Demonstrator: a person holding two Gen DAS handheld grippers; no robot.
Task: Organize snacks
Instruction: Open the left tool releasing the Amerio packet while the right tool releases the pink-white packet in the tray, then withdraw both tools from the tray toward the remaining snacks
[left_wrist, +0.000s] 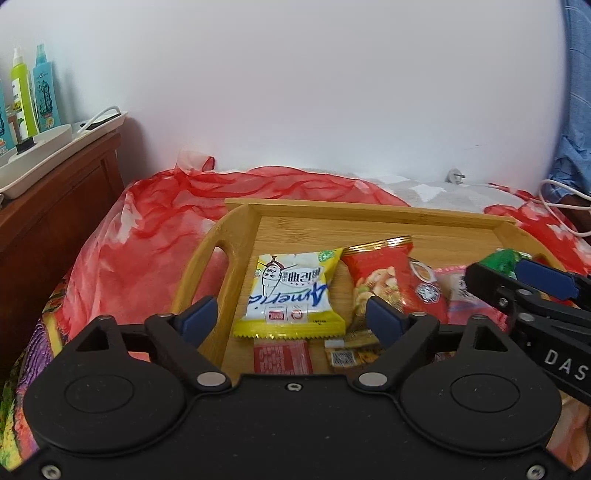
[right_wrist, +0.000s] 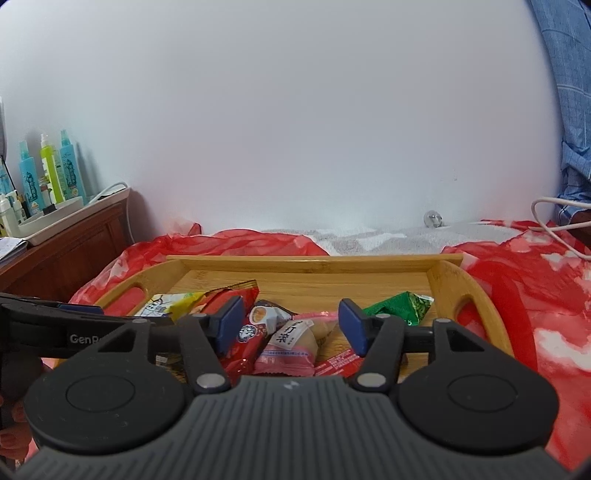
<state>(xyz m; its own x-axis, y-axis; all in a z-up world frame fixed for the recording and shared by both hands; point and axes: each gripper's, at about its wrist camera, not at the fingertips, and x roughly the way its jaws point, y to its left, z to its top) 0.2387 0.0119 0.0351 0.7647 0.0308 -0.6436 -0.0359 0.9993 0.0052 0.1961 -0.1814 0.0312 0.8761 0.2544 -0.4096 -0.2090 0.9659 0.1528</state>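
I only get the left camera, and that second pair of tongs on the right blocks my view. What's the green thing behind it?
Observer: A green packet, lying flat at the right end of the tray.
Operator: Are those tongs gripping anything?
Observer: No. The right tongs are open, and nothing is pinched.
Operator: So what's beneath them?
Observer: A pink packet lies in the tray, right under the gap.

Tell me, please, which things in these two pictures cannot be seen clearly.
- Left wrist view: small red packet and QR-code packet, near ends hidden by the left gripper body.
- Left wrist view: green packet, mostly behind the right gripper.
- Right wrist view: yellow-white packet, partly covered by the red packet.
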